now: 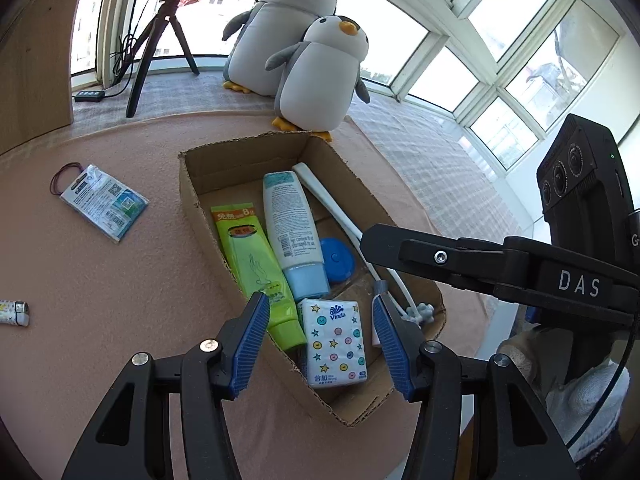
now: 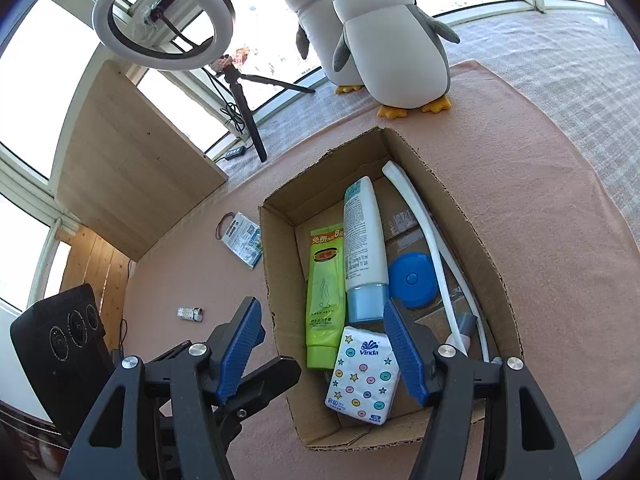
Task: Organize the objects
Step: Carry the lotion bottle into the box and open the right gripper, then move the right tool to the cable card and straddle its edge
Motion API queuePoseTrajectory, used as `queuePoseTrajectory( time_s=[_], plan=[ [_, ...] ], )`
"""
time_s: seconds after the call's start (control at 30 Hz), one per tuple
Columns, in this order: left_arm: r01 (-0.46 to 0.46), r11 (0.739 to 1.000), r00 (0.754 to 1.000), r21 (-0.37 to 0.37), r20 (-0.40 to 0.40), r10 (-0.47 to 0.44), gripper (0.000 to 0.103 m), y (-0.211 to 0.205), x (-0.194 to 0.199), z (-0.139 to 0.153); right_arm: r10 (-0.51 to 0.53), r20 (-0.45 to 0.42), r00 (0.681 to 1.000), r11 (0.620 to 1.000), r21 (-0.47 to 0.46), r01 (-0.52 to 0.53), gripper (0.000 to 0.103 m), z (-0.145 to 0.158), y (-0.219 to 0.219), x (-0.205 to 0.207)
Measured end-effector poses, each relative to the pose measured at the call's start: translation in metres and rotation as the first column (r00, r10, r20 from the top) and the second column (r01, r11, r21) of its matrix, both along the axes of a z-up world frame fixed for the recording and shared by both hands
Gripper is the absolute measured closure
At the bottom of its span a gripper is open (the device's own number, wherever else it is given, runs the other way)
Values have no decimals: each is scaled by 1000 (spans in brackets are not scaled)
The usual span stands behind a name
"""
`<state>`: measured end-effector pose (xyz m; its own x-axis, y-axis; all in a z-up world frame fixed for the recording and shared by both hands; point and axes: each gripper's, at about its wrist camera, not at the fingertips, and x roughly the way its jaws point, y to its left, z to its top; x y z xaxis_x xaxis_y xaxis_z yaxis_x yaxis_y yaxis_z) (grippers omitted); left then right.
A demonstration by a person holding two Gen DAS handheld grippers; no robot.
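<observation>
An open cardboard box [image 1: 192, 196] [image 2: 280, 264] sits on the pink mat. In it lie a green tube [image 1: 256, 264] [image 2: 326, 292], a white tube with a blue cap [image 1: 290, 224] [image 2: 364, 240], a blue round case [image 1: 338, 260] [image 2: 412, 280], a white long-handled tool [image 1: 340, 216] [image 2: 424, 232] and a Vinda tissue pack [image 1: 336, 342] [image 2: 364, 376]. My left gripper [image 1: 320, 344] is open and empty over the box's near end. My right gripper [image 2: 324, 356] is open and empty, also above the tissue pack. A flat packet [image 1: 102, 202] [image 2: 242, 238] and a lighter [image 1: 14, 312] [image 2: 191, 313] lie on the mat left of the box.
Two plush penguins [image 1: 304, 52] [image 2: 384, 40] stand behind the box. A ring light on a tripod [image 2: 164, 20] [image 1: 160, 40] stands at the back left beside a wooden panel [image 2: 132, 176]. A rubber band [image 1: 64, 178] lies by the packet. Windows surround the mat.
</observation>
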<state>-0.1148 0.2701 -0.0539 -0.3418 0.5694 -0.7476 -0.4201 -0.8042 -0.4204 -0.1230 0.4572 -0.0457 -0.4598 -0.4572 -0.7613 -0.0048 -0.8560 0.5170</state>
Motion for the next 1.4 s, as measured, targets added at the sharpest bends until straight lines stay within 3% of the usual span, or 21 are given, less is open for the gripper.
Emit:
queuePoseTrajectory(
  time_s=[0.33, 0.53, 0.7, 0.87, 1.03, 1.4],
  plan=[
    [-180, 983, 984, -39, 1, 180, 44, -116, 26, -7, 48, -22, 999, 999, 5, -48, 42, 5, -30, -4],
    [-339, 939, 938, -53, 53, 342, 44, -206, 43, -26, 102, -37, 994, 995, 27, -101, 42, 6, -64, -17],
    [-418, 907, 903, -60, 83, 422, 44, -256, 54, -38, 164, -87, 983, 985, 73, -157, 42, 6, -101, -31],
    [-450, 891, 887, -62, 85, 454, 44, -283, 60, -41, 240, -102, 965, 969, 76, -233, 41, 8, -141, -57],
    [-468, 882, 878, -58, 78, 472, 44, -295, 61, -39, 281, -37, 959, 956, 93, -277, 41, -4, -176, -94],
    [-508, 859, 855, -61, 84, 511, 44, -325, 72, -39, 226, 121, 967, 962, 128, -241, 41, -52, -215, -165]
  ],
)
